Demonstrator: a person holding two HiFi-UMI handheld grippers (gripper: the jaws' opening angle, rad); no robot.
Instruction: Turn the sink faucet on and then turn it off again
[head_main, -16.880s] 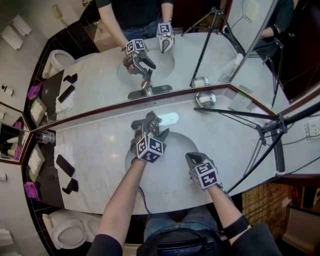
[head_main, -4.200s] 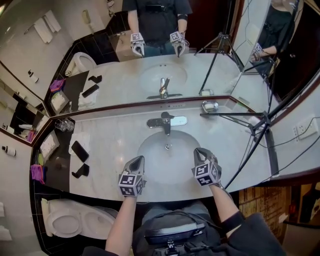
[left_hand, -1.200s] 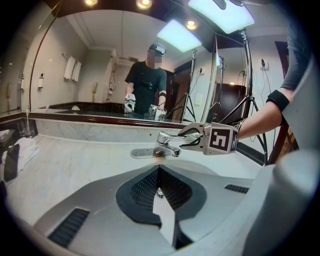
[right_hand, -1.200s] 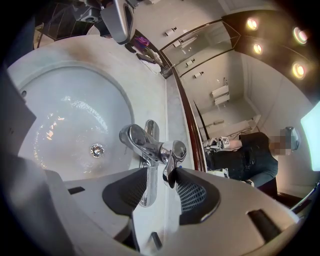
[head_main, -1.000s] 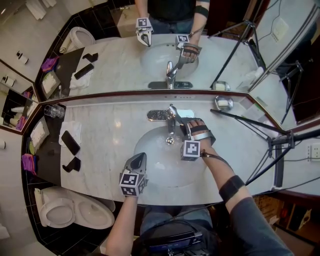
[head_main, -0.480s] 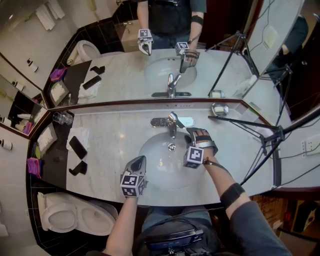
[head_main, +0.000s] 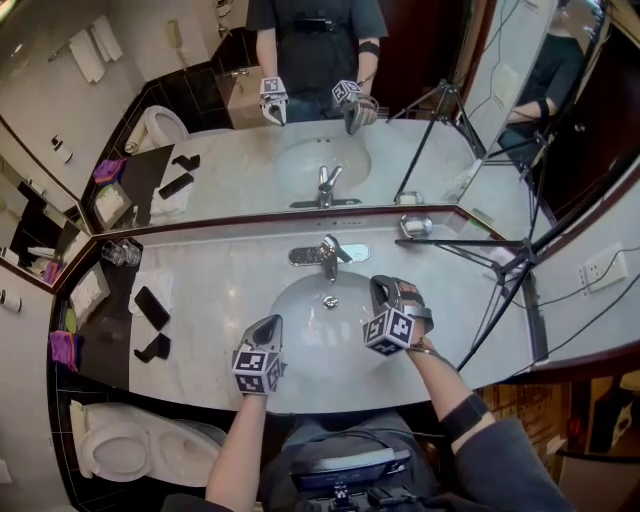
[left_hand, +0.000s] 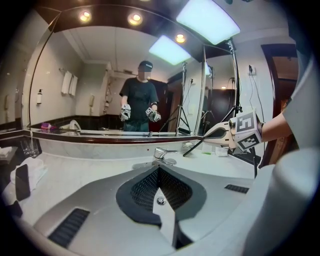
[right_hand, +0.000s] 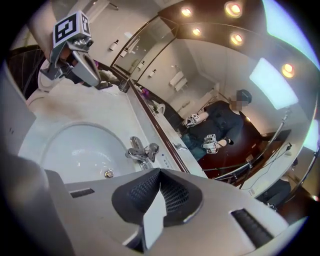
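The chrome faucet (head_main: 328, 255) stands behind the white basin (head_main: 300, 335), its lever angled toward the right; it also shows as the faucet (left_hand: 160, 155) and the faucet (right_hand: 141, 150). My right gripper (head_main: 380, 286) hovers over the basin's right side, clear of the faucet. Its jaws have just been closing and now stand shut with nothing between them (right_hand: 160, 172). My left gripper (head_main: 270, 325) hangs over the basin's front left, shut and empty (left_hand: 159, 169). No stream shows under the spout in the right gripper view.
A marble counter (head_main: 220, 280) surrounds the basin, with a mirror (head_main: 300, 130) behind. A glass (head_main: 126, 252), a black phone (head_main: 152, 308) on a white cloth, a metal dish (head_main: 415, 226) and a tripod (head_main: 500, 262) stand around. A toilet (head_main: 130, 440) sits lower left.
My right gripper has pulled back from the faucet lever toward the basin's right front, rolled, and its jaws have gone from open to shut. The left gripper rose slightly.
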